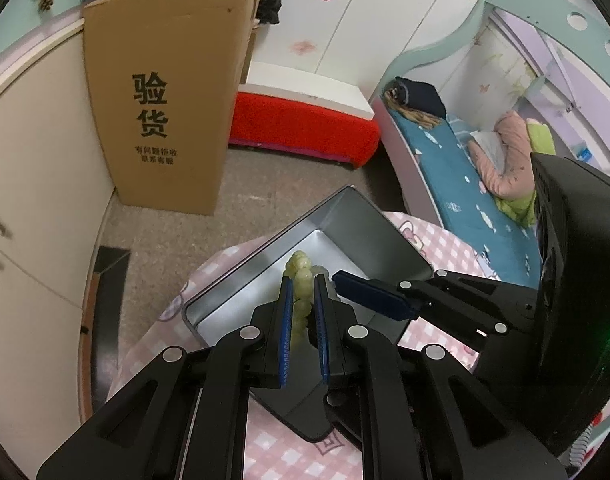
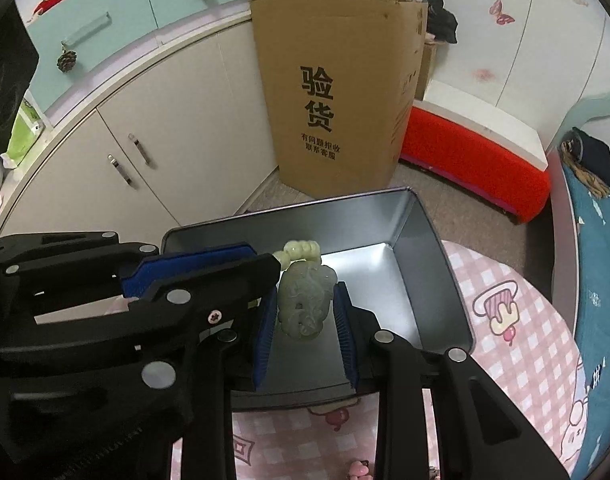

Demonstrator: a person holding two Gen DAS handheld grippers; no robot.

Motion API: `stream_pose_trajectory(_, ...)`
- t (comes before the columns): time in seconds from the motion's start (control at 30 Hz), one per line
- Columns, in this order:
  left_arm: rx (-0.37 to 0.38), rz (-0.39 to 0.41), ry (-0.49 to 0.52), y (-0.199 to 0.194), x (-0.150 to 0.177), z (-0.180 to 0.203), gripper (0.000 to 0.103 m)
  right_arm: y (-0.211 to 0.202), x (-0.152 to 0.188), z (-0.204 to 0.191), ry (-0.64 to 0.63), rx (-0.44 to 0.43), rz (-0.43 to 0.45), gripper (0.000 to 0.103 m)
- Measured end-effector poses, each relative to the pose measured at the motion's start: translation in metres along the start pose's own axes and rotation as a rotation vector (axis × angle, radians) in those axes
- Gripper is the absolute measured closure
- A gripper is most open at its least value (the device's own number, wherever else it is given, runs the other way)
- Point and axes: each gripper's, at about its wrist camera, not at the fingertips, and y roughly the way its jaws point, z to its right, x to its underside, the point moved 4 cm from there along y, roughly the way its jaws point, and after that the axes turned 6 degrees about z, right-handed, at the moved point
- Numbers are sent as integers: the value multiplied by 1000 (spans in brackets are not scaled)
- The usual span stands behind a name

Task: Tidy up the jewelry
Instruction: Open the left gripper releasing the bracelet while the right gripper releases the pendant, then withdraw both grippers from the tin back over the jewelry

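Black linkage arms fill the foreground of both wrist views, and from them the blue-padded fingers are seen reaching into an open metal tin (image 1: 369,236) that rests on a table covered with a pink checked cloth (image 2: 517,344). In the left wrist view the left gripper (image 1: 303,280) is closed narrowly around a string of pale green jade beads (image 1: 301,268), which is pinched between the two blue pads; the beads are seen running up between the fingers and ending above the tips, over the shiny floor of the tin near its far corner. The right gripper (image 2: 305,300) is seen from its own camera with its fingers set at a moderate gap on either side of a carved pale green jade pendant (image 2: 307,300); the left pad is touching or nearly touching the pendant's edge, while on the right side it cannot be told whether contact is made. The pendant is joined at its top to the beads (image 2: 301,249), and it is positioned over the middle of the tin's floor. The left gripper's blue pad (image 2: 189,264) is seen entering from the left side of the right wrist view, just beside the beads. The tin is placed near the far edge of the table. Behind it, on the floor, a tall cardboard box (image 2: 337,92) printed with black Chinese characters is stood against cream cabinets (image 2: 145,120), and a red bench (image 1: 305,128) is seen beside a bed with a blue sheet (image 1: 457,168)
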Motion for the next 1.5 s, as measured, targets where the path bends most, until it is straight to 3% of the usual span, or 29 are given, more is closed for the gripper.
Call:
stream_pose_trajectory(0.1,4,-10,-22,0,1,-2,82,3,-1,0,5,-3,-6,75)
stream_pose_trajectory(0.17,-19,4,-32,-3,0,-6,55,2,-2,3,23,-17,-2,74)
stream_pose_trajectory(0.23,-20,30,-27,-9,-1,-7,44,0,-3,5,40,-28,6,74)
stream_pose_trajectory(0.4,-33,41,-9,-18,-3,-2,44,-6,-1,8,50,-19,24,74)
stream_pose_trajectory(0.53,-14,66,4,-32,-3,9,42,-24,1,9,46,-13,63,64)
stream_pose_trajectory(0.63,-27,117,37,-51,1,20,36,-45,5,12,40,-10,96,64)
stream_pose_trajectory(0.7,-52,168,76,-68,8,30,35,-62,10,18,39,-2,121,57)
stream_pose_trajectory(0.87,-112,260,151,-93,36,51,33,-106,46,41,68,46,181,55)
stream_pose_trajectory(1.03,-123,285,162,-96,71,68,33,-138,96,63,99,123,233,49)
stream_pose_trajectory(1.2,-100,226,149,-77,98,84,33,-158,142,98,204,186,268,48)
stream_pose_trajectory(1.5,-126,39,105,-13,129,109,32,-156,180,126,319,168,285,47)
